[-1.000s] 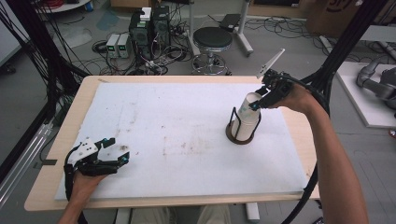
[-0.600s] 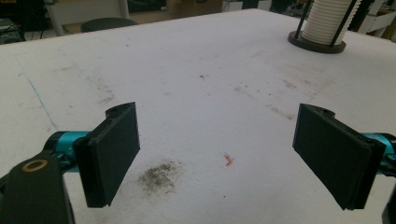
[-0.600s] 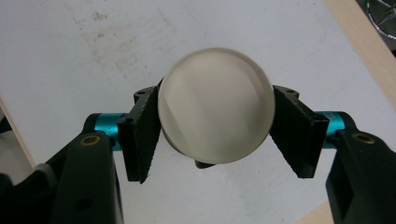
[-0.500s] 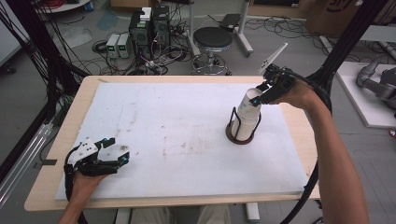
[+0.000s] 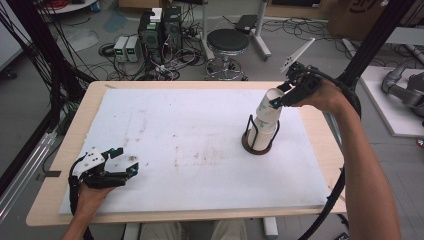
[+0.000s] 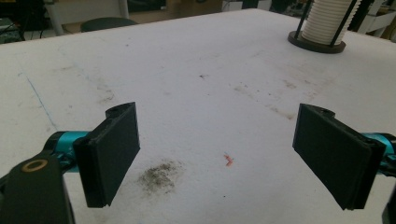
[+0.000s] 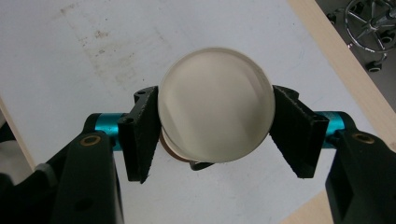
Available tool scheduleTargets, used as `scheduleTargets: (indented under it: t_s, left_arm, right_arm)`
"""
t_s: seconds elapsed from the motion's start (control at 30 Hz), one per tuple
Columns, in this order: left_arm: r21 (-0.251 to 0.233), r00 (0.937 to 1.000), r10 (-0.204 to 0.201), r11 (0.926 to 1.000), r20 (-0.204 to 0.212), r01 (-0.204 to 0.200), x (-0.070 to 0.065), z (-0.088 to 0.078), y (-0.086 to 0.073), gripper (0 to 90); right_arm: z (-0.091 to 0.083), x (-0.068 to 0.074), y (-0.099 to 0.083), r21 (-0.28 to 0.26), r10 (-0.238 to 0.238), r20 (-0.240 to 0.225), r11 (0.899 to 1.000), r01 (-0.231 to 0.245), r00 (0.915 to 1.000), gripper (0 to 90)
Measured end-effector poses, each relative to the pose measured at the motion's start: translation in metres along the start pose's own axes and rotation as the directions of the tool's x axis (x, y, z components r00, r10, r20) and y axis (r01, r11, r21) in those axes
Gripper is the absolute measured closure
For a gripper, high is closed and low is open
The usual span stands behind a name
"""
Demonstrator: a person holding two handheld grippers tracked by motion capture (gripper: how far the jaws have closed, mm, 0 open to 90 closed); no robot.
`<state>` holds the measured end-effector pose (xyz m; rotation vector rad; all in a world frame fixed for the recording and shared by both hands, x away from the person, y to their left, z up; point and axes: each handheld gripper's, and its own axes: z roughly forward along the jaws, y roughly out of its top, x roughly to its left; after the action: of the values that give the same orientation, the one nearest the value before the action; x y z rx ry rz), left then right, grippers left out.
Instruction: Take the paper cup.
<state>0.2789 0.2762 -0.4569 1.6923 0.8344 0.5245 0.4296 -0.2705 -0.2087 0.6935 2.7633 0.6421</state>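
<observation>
Your right gripper is clamped on the top cup of a white cup stack, over the right half of the table. In the right gripper view both black pads press the sides of that cup from left and right, and you look straight down into its round open mouth. A sliver of a second rim shows just below it, so the held cup sits slightly off the one beneath; whether the two touch cannot be told.

The stack stands upright inside a dark wire holder with a round base, resting on the white mat that covers the tabletop. The holder's thin uprights run up the lower part of the stack, and the gripped cup is above their tops. In the left gripper view the ribbed side of the stack and the holder's base appear at the far right corner of the mat.

Your left gripper lies low at the near left corner of the mat, well apart from the stack. Its jaws stand wide apart with nothing between them; beneath them the mat shows a grey smudge and a small red speck.
</observation>
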Motion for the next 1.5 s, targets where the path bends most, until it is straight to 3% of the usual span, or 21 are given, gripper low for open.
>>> scheduleTargets:
  t_s: [0.93,1.5]
  left_arm:
    - [0.002,1.0000,0.001,1.0000,-0.003,-0.001,-0.001,0.000,0.000,14.6]
    - [0.003,1.0000,0.004,1.0000,-0.001,-0.004,-0.001,0.000,0.000,14.7]
  right_arm:
    - [-0.036,0.002,0.015,-0.028,-0.026,0.040,0.999,0.027,0.9989,37.7]
    - [-0.047,0.008,0.017,-0.062,-0.027,0.038,0.998,0.029,0.9989,37.9]
